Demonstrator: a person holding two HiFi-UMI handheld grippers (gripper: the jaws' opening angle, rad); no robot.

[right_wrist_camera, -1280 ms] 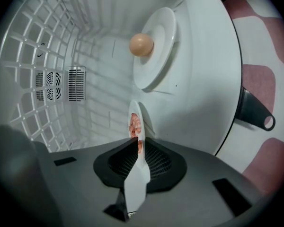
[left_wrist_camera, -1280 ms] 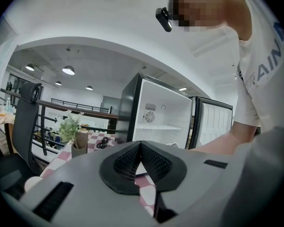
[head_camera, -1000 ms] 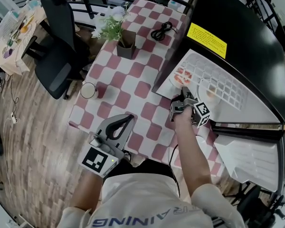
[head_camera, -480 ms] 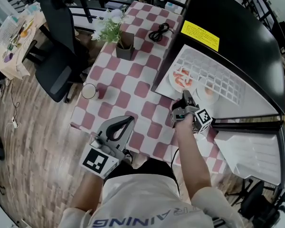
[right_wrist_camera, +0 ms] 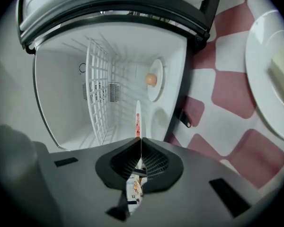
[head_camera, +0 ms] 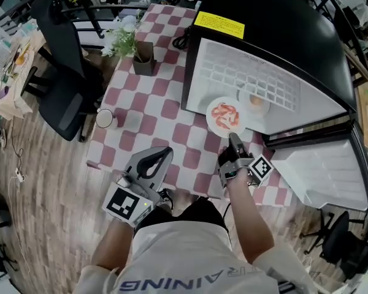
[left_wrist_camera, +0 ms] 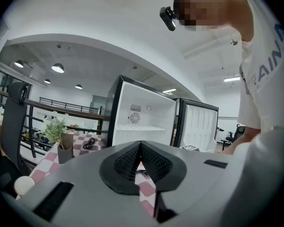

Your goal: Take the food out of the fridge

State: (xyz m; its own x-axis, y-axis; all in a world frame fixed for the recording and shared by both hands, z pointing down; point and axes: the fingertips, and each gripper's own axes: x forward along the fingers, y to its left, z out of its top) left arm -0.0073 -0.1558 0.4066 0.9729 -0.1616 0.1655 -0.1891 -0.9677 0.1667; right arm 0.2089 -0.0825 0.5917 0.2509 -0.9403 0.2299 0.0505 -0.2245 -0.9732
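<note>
A plate [head_camera: 226, 116] of red food is pinched by its near rim in the right gripper [head_camera: 233, 138], whose jaws are closed almost fully on the thin edge. It is seen at the centre of the head view, at the mouth of the open fridge [head_camera: 294, 41], above the checked table [head_camera: 159, 109]. A second plate [head_camera: 254, 101] with a small orange item is seen just behind it, on the fridge shelf. The left gripper [head_camera: 161, 157] is held at lower left with its jaws together and nothing between them. With only the rim gripped, the plate could be tipped by its own weight, and the food could be slid off or the plate dropped.
</note>
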